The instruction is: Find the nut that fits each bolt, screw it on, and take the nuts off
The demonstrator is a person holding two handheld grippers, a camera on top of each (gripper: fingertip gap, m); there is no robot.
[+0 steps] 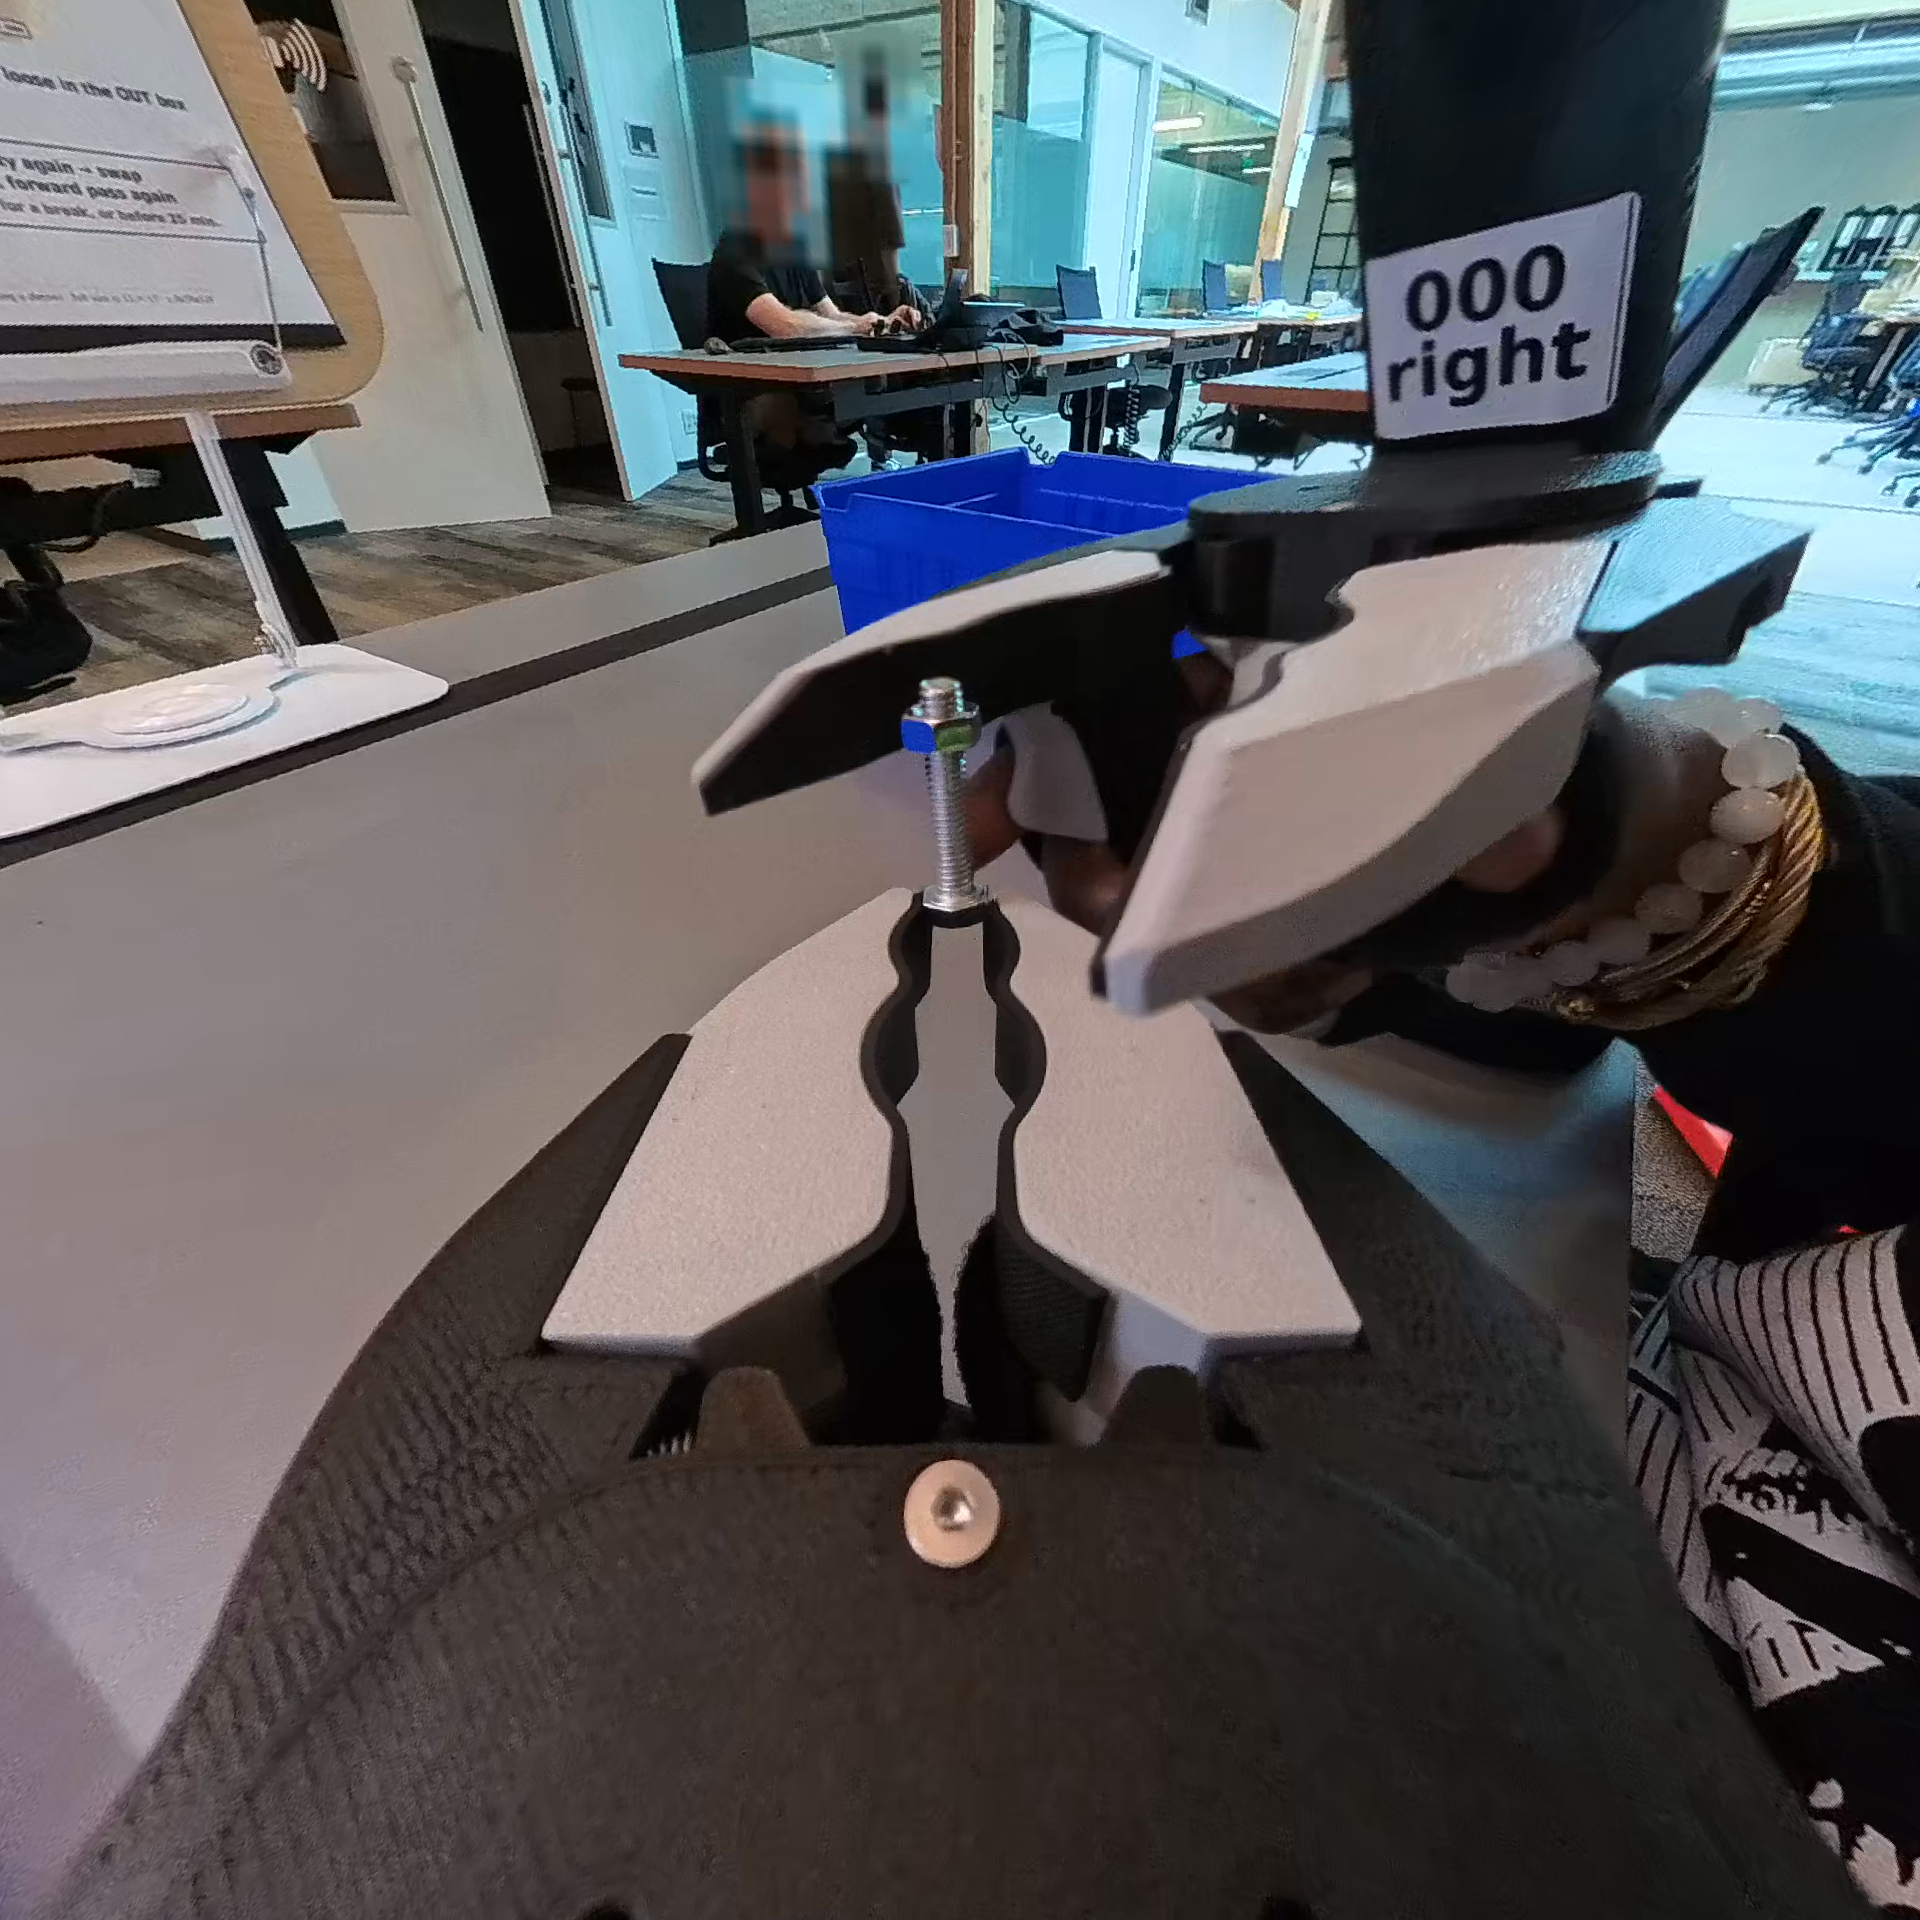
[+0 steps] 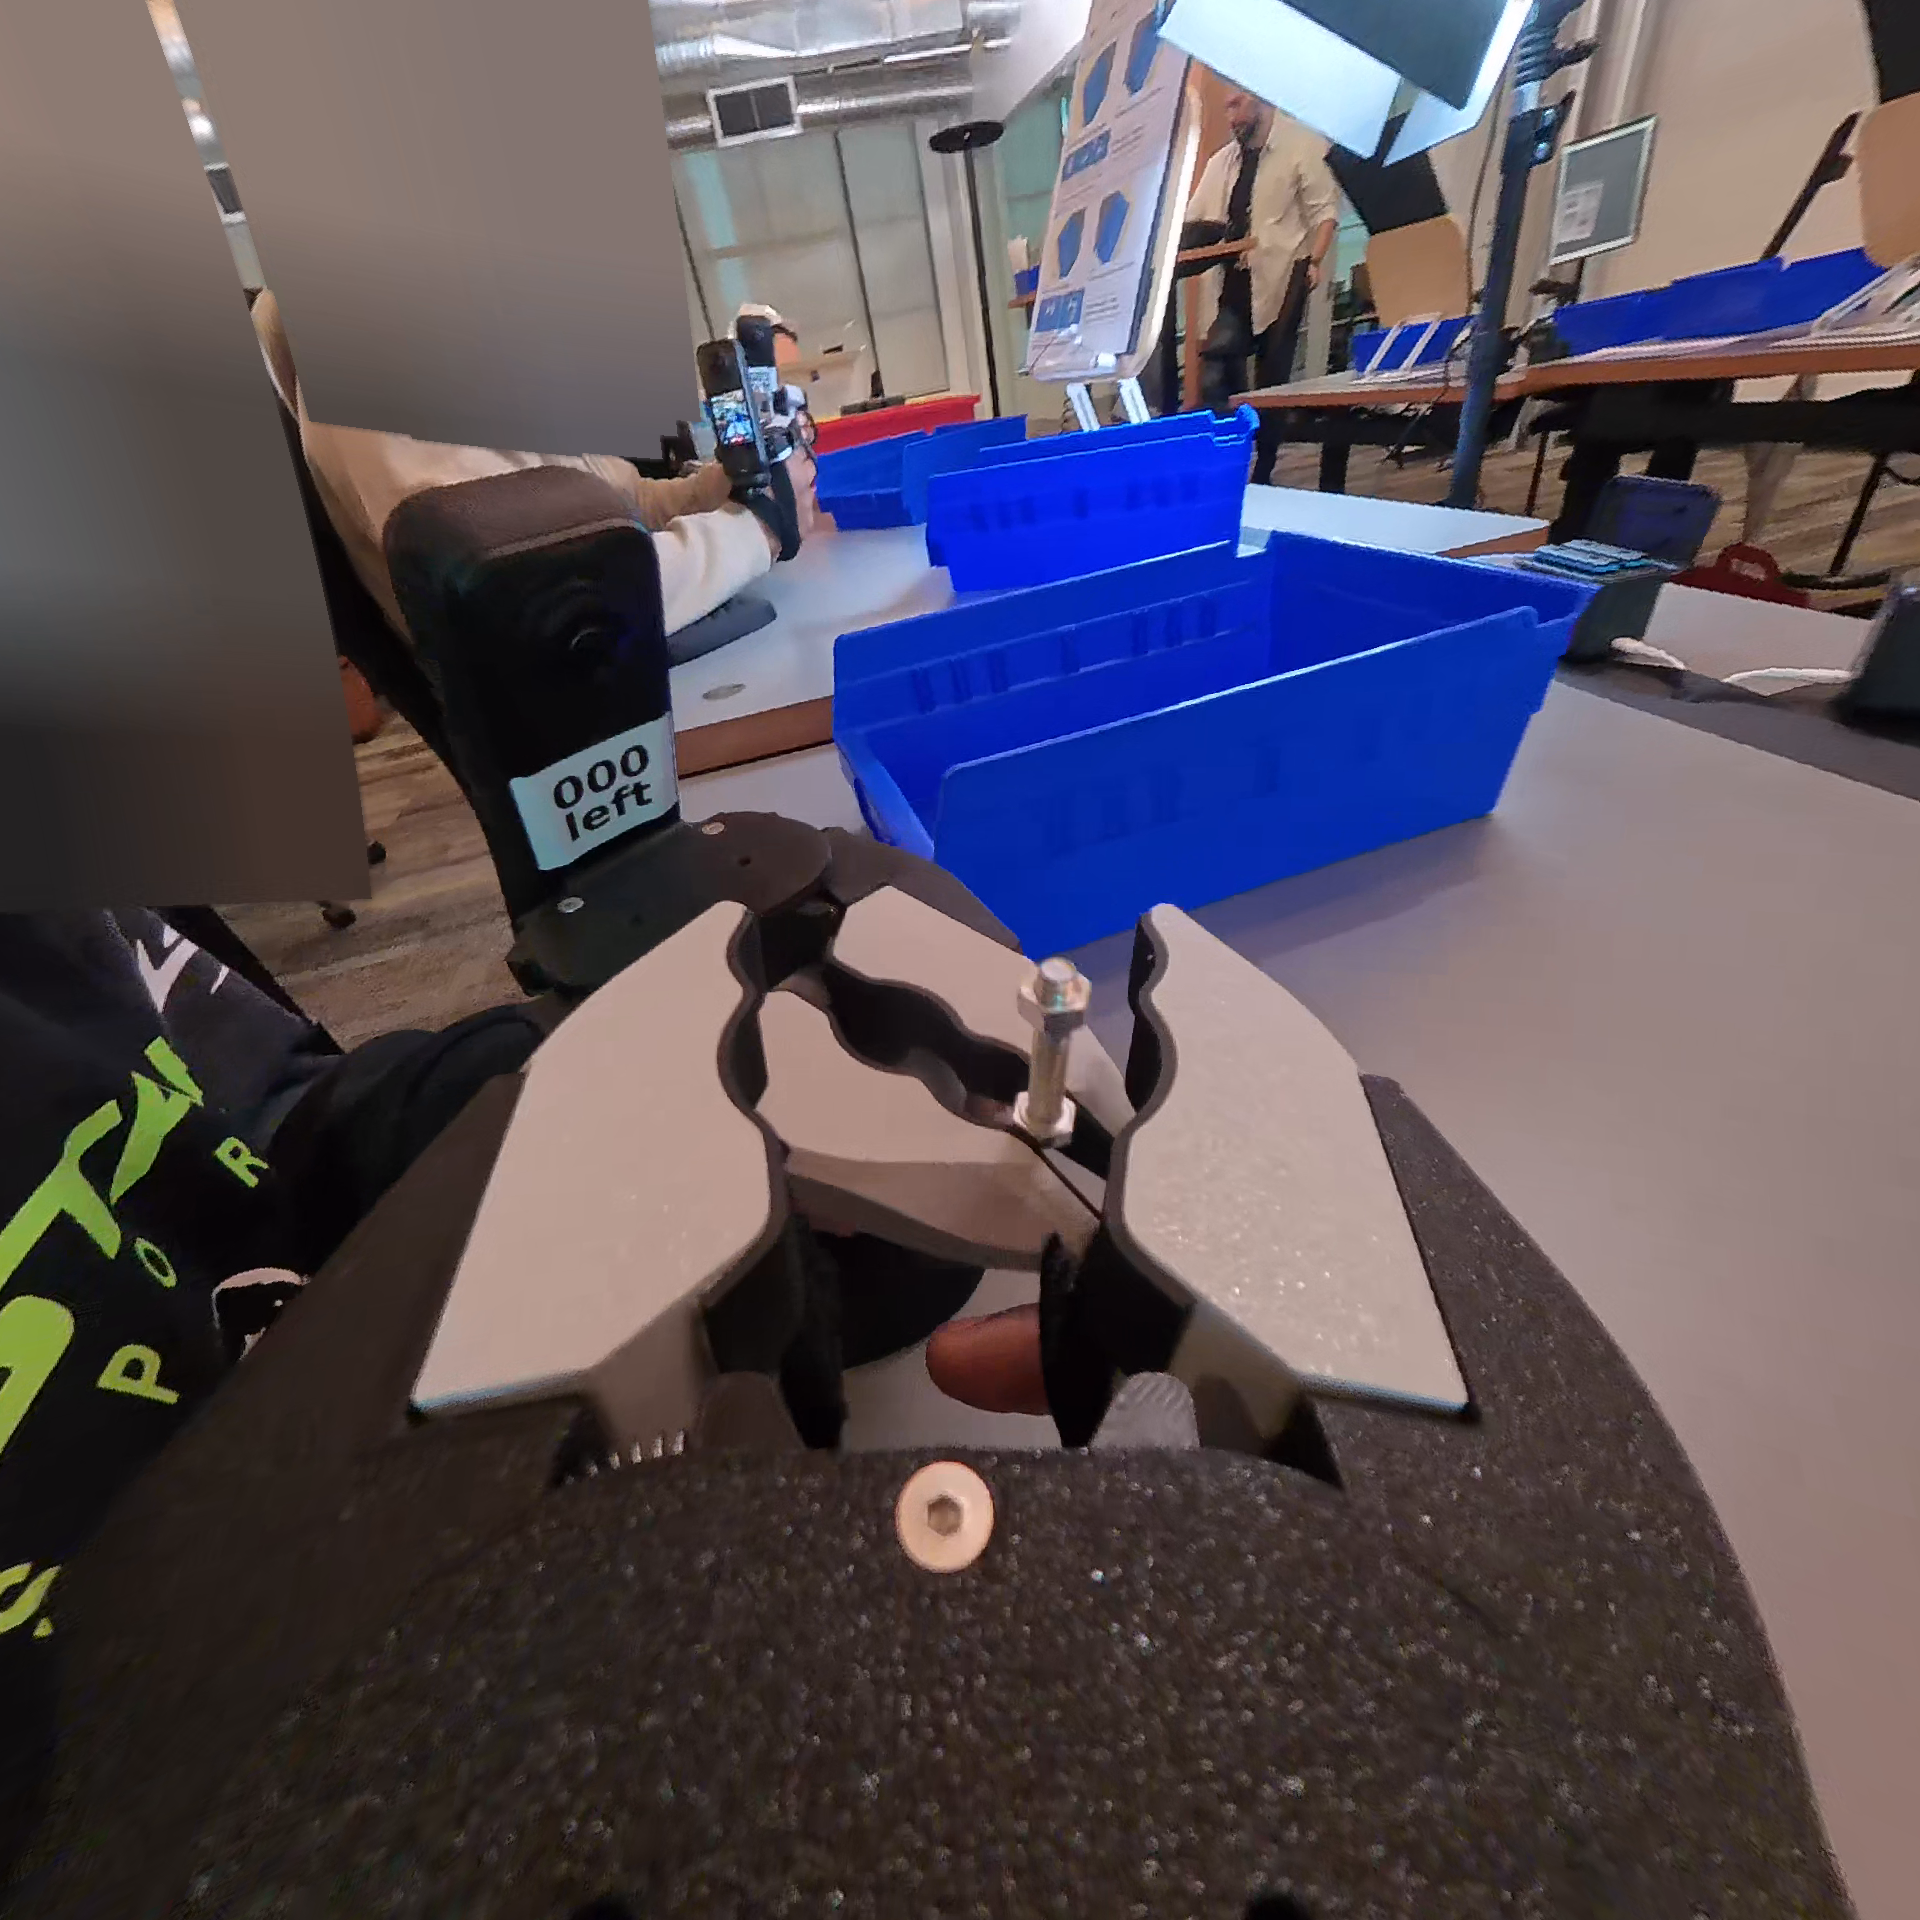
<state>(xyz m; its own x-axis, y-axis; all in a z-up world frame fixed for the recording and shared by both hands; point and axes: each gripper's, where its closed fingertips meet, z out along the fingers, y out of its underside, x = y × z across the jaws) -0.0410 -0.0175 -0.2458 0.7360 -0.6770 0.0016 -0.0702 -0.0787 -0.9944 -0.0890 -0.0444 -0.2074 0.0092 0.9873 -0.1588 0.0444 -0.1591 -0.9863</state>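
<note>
Bolt [image 1: 948, 810] mid-frame, my left gripper [image 1: 954, 914] clenching its head, nut [image 1: 940, 724] near top; right gripper [image 2: 940, 1023] spread wide; white stickers on both.

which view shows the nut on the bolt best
The left wrist view. There the nut sits side-on near the top of the upright bolt, threads clear, with the left gripper shut on the bolt's head. The right wrist view shows the nut smaller, between the open right gripper's fingers.

Upright silver bolt [image 1: 948, 821], nut [image 1: 940, 724] near tip
</note>
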